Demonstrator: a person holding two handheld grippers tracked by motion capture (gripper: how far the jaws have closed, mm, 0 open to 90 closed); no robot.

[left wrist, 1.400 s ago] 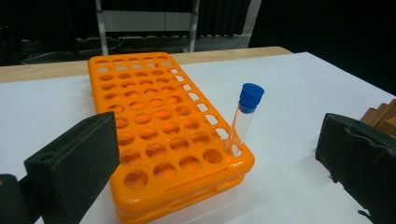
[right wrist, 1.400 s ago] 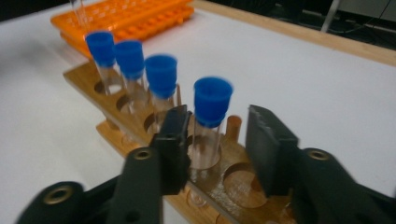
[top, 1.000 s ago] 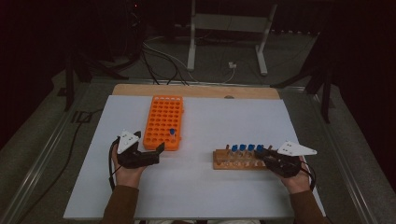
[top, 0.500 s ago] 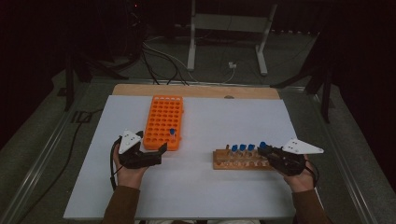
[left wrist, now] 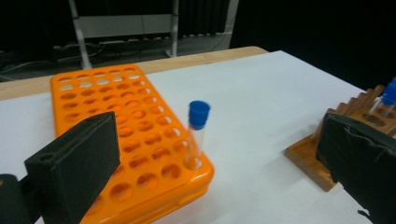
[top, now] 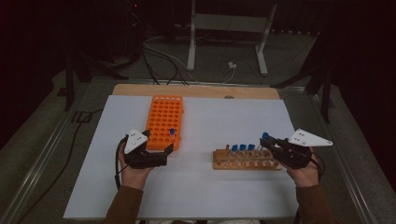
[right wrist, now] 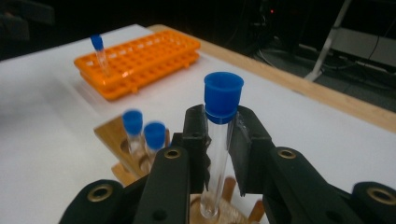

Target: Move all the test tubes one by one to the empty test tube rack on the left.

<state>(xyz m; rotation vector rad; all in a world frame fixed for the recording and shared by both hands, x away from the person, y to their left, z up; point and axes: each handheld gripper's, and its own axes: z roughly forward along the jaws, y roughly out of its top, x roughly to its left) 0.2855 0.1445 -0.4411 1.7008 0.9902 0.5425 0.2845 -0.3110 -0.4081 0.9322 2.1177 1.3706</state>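
Right gripper clamped on a clear plastic test tube with a blue cap; both black pads press its glass sides just under the cap, tube upright, its foot clear above the brown wooden tube rack. In the high view the same tube sits at the tip of the right gripper, above the right end of the wooden rack. Three more blue-capped tubes stand in a row in that rack, left of the held one; two of them show blurred in the right gripper view. Left gripper rests on the white table sheet, jaws spread wide with nothing between the pads. In the left gripper view its two black pads frame the near corner of the orange plastic many-holed tube rack. A single blue-capped clear tube stands upright in a hole at that rack's near right corner; the holes around it are bare. Orange rack lies left of centre on the sheet, wooden rack to the right, the two well apart. Light wooden table edge along the far side of the sheet.
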